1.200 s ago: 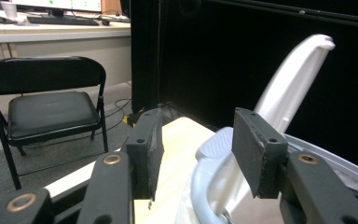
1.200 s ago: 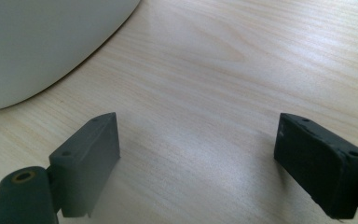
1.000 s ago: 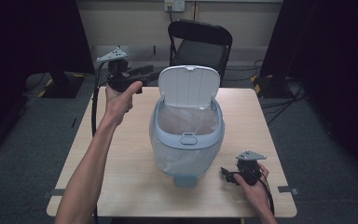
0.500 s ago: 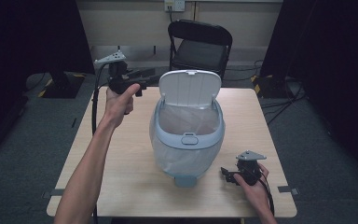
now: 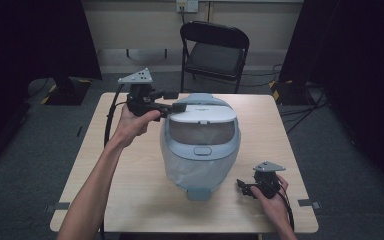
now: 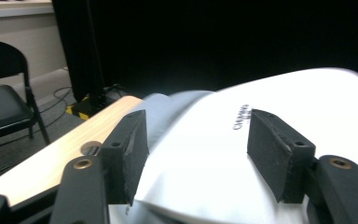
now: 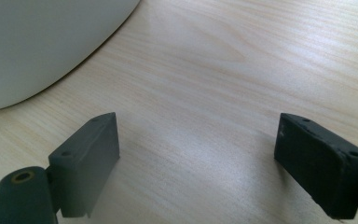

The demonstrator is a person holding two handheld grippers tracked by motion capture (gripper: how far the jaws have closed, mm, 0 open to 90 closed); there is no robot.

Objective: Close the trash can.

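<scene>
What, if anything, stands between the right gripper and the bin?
Nothing visible does. The right gripper rests with its jaws apart on the table, and bare wood lies between it and the bin. The left gripper is at the lid, on the far side.

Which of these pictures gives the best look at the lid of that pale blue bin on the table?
The high view: it shows the whole white flip lid tilted partway over the pale blue plastic bin. The left gripper view shows only part of the lid's top, blurred, with small lettering, between the open jaws. The right gripper view catches just a curve of the bin's wall.
</scene>
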